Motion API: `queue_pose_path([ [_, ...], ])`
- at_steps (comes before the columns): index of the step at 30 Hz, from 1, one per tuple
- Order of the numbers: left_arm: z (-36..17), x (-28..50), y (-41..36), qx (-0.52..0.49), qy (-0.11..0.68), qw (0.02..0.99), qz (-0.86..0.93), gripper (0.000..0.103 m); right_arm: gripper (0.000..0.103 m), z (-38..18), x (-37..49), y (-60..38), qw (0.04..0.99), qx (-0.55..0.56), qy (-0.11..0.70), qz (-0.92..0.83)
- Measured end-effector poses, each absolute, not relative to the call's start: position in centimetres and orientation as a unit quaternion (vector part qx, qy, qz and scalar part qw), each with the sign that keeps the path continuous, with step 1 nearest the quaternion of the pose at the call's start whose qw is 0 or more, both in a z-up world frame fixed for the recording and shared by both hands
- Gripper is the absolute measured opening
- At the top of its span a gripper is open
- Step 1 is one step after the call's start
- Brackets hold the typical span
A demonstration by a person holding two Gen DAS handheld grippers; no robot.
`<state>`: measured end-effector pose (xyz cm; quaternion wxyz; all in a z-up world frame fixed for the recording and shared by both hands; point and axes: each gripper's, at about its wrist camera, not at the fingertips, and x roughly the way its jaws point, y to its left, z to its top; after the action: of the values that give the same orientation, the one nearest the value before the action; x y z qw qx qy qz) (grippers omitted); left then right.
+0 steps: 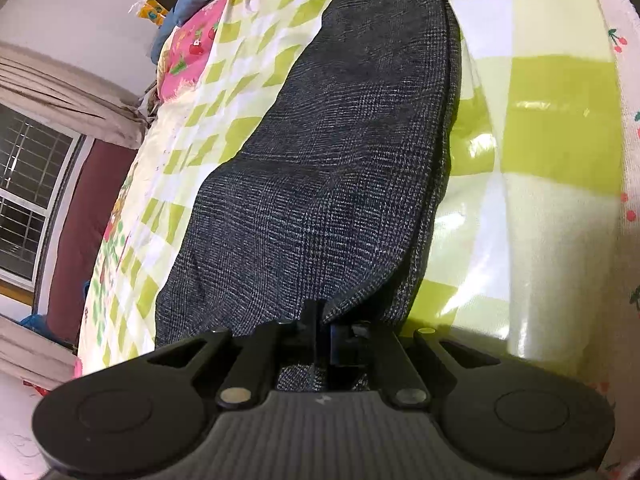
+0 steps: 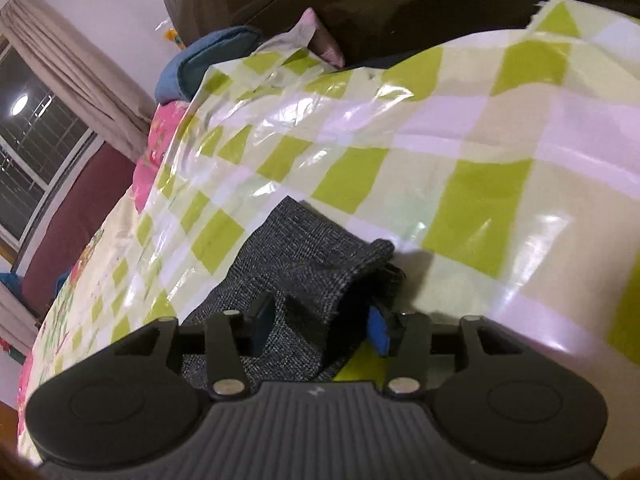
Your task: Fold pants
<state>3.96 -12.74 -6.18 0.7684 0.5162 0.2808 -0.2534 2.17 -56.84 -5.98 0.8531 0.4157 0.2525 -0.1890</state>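
Note:
Dark grey checked pants [image 1: 328, 152] lie lengthwise on a glossy green-and-white checked sheet [image 1: 556, 128]. In the left wrist view my left gripper [image 1: 325, 332] is shut on the near edge of the pants, the cloth pinched between its jaws. In the right wrist view my right gripper [image 2: 320, 320] is open, its fingers astride the end of the pants [image 2: 304, 264], one blue pad [image 2: 378, 330] under the cloth's edge and the other finger [image 2: 260, 316] over it. The hem is slightly bunched there.
The sheet [image 2: 472, 152] covers a bed. A pink patterned cloth [image 1: 192, 52] and blue pillow [image 2: 208, 60] lie at the far end, by a dark headboard [image 2: 400, 4]. A window [image 1: 24, 184] with curtain is on the left.

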Motion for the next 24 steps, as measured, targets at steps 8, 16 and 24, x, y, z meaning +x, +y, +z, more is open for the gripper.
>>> queue_pose_path([
  [8,-6.4,3.8,-12.8,0.519,0.275,0.768,-0.255,0.021,0.005,-3.5,0.7,-57.3,0.880,0.395,0.189,-0.181],
  [16,-6.5,3.4,-12.8,0.533,0.263,0.762,-0.255,0.021,0.022,-6.3,0.3,-59.1,0.842,0.445,0.236,-0.193],
  [24,-6.6,3.3,-12.8,0.539,0.260,0.760,-0.255,0.021,0.009,-3.2,2.0,-57.1,0.882,0.357,0.231,-0.204],
])
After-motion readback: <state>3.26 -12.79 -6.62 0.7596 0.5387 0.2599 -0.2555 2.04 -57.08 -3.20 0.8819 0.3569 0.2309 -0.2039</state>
